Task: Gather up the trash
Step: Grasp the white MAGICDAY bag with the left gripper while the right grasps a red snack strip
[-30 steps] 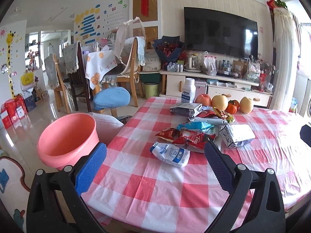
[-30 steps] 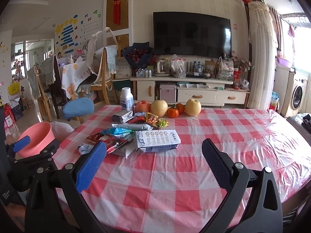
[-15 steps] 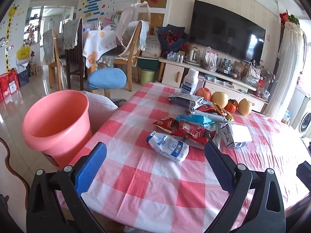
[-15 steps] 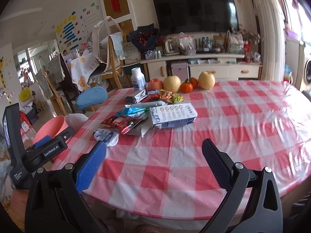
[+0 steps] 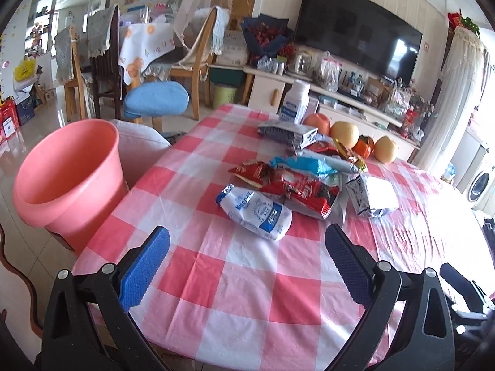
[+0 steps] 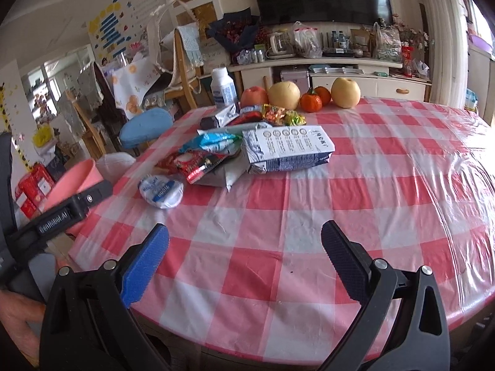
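left wrist view: your left hand-held gripper [image 5: 247,247] hangs released and empty over the near edge of the checked counter [image 5: 247,293]. the white-and-blue pouch [image 5: 255,211] lies just ahead, nearest of the wrapper pile [image 5: 303,179]. the pink bin [image 5: 66,173] stands off the counter's left edge, likely so trash can drop straight in. in the right wrist view, your right hand-held gripper [image 6: 244,247] is also released, with bare cloth ahead and open room on the right; the milk carton [image 6: 287,153] lies further in.

left wrist: low over table [image 5: 235,281] edge | right wrist: likewise, rightward | shared: wrapper pile [image 6: 222,151]
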Tool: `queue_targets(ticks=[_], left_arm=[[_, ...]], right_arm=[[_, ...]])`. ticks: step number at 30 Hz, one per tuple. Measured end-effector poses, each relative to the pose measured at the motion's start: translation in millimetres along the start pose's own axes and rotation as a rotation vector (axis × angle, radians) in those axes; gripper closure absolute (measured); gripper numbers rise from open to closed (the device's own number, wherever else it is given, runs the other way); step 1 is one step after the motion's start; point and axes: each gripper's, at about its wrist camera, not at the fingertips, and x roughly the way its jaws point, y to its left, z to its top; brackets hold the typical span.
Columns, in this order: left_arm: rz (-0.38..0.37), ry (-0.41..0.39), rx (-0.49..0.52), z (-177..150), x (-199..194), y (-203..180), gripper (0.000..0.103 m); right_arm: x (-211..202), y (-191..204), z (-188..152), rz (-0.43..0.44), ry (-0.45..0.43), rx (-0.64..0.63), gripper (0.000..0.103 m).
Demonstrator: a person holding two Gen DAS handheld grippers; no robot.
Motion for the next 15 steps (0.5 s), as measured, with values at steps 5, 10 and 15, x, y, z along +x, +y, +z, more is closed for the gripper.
queue_targets(ticks=[5,10,15], left_arm=[[0.02,0.031,0.032,6,19,-3,0.004],[0.04,0.111,0.048,8,50,-2,0.004],[0.049,0.149,0.055,12,73,-7,0.005]], right_arm=[[19,-14,10,0.088,0.047,0.021,0.004],[39,-23,20,0.213,0.083,0.058,0.004],[56,-30,27,0.318,0.114,0.119,0.004]])
